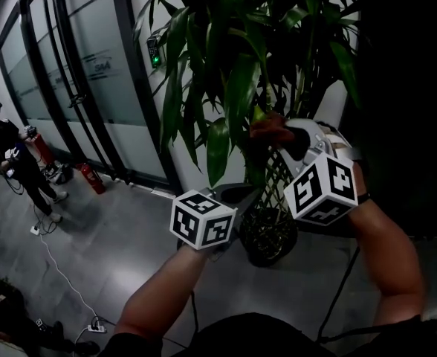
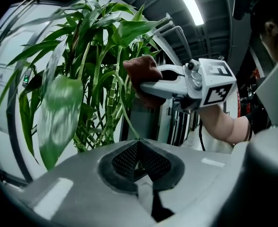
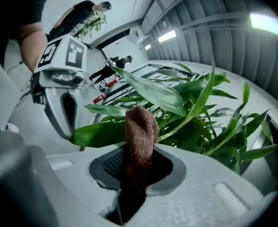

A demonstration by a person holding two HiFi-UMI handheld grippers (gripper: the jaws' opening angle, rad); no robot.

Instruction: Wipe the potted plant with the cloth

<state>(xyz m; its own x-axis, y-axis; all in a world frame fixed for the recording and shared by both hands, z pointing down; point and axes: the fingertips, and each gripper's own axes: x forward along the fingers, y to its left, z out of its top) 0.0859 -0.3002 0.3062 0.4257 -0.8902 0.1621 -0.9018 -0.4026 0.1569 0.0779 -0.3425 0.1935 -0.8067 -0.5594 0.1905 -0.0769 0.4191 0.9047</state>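
Observation:
The potted plant (image 1: 241,50) has long green leaves and stands in a round black pot (image 1: 267,236) on the floor. My left gripper (image 1: 242,193) sits low in front of it, shut on the tip of one leaf (image 2: 125,113), which runs up from the jaws (image 2: 138,143). The same leaf (image 3: 101,132) lies stretched level in the right gripper view. My right gripper (image 1: 278,134) is higher and to the right, shut on a brown cloth (image 3: 140,131). The cloth (image 1: 269,127) bulges from the jaws among the leaves, close above the held leaf (image 2: 141,70).
Glass doors (image 1: 92,73) line the wall at left, with a keypad (image 1: 154,53) beside them. A person (image 1: 10,162) stands at the far left near red fire extinguishers (image 1: 92,177). A cable and power strip (image 1: 96,324) lie on the grey floor.

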